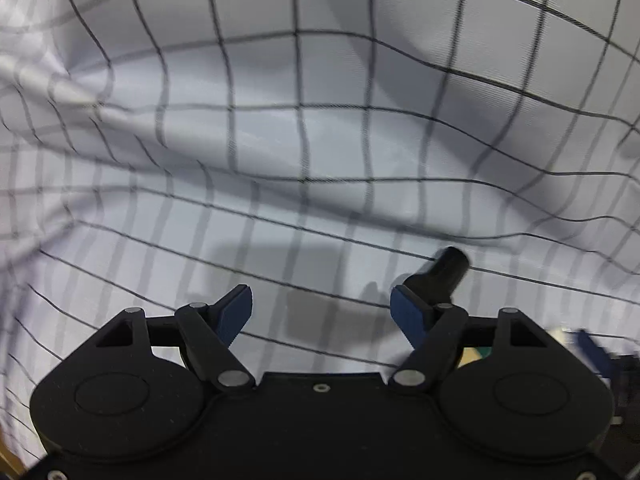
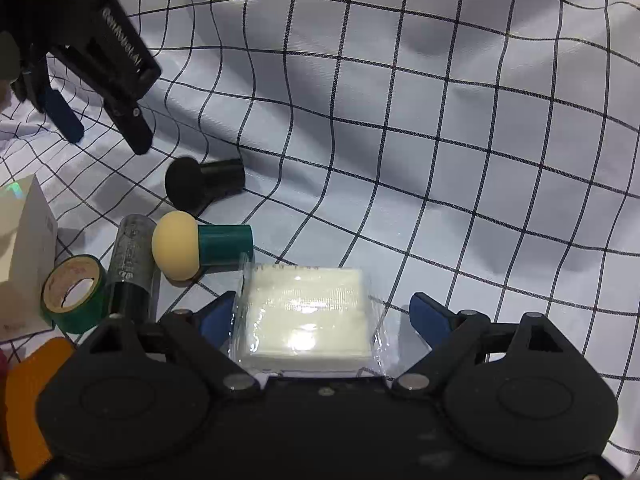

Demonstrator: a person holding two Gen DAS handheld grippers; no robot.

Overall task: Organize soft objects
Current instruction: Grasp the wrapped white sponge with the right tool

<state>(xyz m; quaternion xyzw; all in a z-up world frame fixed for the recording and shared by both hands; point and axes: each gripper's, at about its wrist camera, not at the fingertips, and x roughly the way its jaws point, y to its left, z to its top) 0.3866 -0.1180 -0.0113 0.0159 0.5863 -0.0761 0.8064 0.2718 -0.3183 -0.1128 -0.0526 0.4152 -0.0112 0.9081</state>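
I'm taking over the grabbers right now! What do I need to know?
Left gripper: open, holding nothing, above the checked cloth.
Right gripper: open, the wrapped white pad lies between its fingers, not squeezed.
Nearby on the cloth: black puff, cream puff with green handle, green tape roll, dark tube.
Done: nothing looks sorted yet.
Left: grab the pad, then the puffs.

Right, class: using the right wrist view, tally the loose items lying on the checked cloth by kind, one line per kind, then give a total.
Mushroom-shaped sponge applicators: 2 (black applicator, cream-headed applicator with teal handle)
Wrapped white pads: 1 (wrapped pad)
Tape rolls: 1 (green tape roll)
Dark cylinders: 1 (dark cylinder)
White cartons: 1 (white carton)
Orange flat pieces: 1 (orange piece)
Total: 7
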